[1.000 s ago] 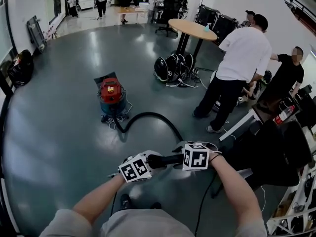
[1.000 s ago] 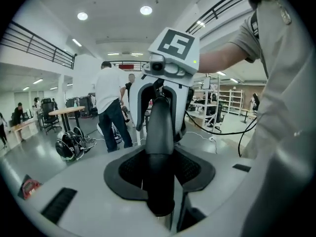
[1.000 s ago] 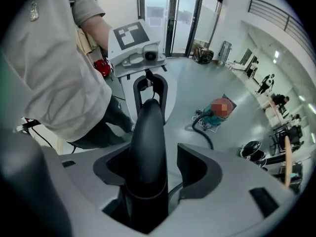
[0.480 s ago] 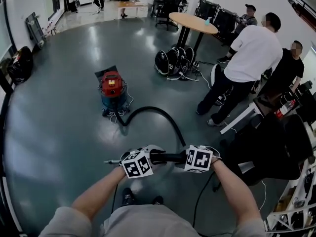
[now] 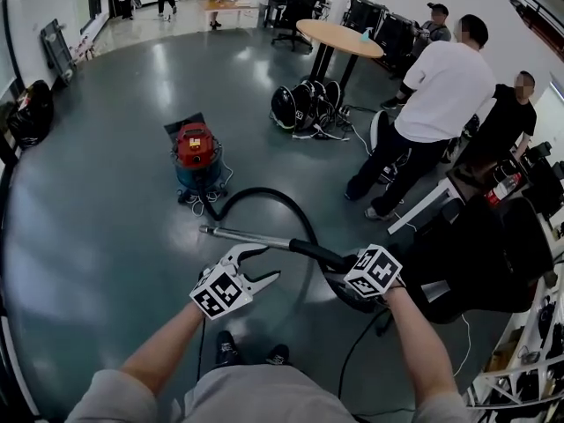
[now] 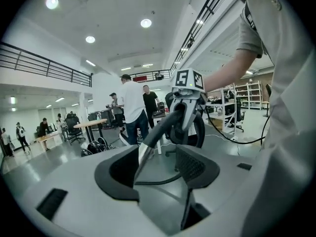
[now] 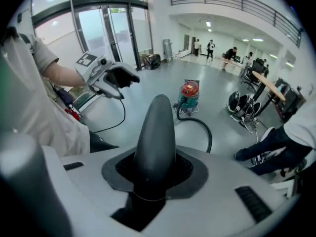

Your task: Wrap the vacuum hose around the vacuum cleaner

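The red and blue vacuum cleaner (image 5: 196, 157) (image 7: 190, 95) stands on the floor ahead. Its black hose (image 5: 264, 196) (image 7: 205, 130) arcs back to a silver wand (image 5: 247, 236) with a black handle (image 5: 319, 255). My right gripper (image 5: 345, 276) (image 7: 155, 174) is shut on that handle (image 7: 155, 137); its jaws have just been closing on it. My left gripper (image 5: 254, 264) (image 6: 148, 167) has just been opening and stands open. The wand (image 6: 143, 157) runs between its jaws in the left gripper view, without the pads pressing on it.
A round table (image 5: 339, 38) and a pile of black gear (image 5: 308, 113) stand beyond the vacuum cleaner. Two people (image 5: 436, 104) stand at the right beside a desk and dark chair (image 5: 493, 263). A thin cable (image 5: 361, 351) trails on the floor by my feet.
My left gripper let go of the handle, opened and drew away to the lower left. The right gripper rolled and shifted right with the handle. The wand now points left and further ahead.
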Motion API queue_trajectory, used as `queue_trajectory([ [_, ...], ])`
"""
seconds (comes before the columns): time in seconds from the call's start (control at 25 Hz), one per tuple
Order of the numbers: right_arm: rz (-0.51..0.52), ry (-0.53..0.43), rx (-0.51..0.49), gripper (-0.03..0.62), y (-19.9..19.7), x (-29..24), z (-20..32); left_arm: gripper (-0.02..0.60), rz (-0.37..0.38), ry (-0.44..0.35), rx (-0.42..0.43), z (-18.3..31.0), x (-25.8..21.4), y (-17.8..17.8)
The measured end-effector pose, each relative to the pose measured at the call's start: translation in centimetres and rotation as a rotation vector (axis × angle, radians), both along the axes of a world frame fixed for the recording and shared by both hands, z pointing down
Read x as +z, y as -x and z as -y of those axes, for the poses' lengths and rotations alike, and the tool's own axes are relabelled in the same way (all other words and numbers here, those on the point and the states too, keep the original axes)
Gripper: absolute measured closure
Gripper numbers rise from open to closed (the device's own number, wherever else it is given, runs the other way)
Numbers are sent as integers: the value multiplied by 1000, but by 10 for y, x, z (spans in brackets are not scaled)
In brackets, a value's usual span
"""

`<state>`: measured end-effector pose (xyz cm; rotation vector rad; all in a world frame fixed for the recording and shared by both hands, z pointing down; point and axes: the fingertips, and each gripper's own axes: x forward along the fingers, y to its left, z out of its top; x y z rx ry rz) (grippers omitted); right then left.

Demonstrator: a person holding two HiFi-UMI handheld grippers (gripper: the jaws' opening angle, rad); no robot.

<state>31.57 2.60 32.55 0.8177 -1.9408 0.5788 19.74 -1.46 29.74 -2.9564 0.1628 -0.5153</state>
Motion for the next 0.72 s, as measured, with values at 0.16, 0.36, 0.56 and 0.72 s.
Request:
queue_trajectory([
  [0.16, 75, -32, 134, 479, -4, -12, 7, 354, 16, 87, 105, -43, 22, -21],
  [0.36, 151, -67, 252, 479, 6, -27, 15, 354, -5, 212, 250, -104, 34, -64],
  [0.56, 228, -88, 365, 479, 18, -34, 31, 354, -49, 379, 316, -144, 31, -103],
  [0.72, 293, -100, 454, 479, 22, -34, 43, 353, -47, 440, 292, -150, 36, -116],
])
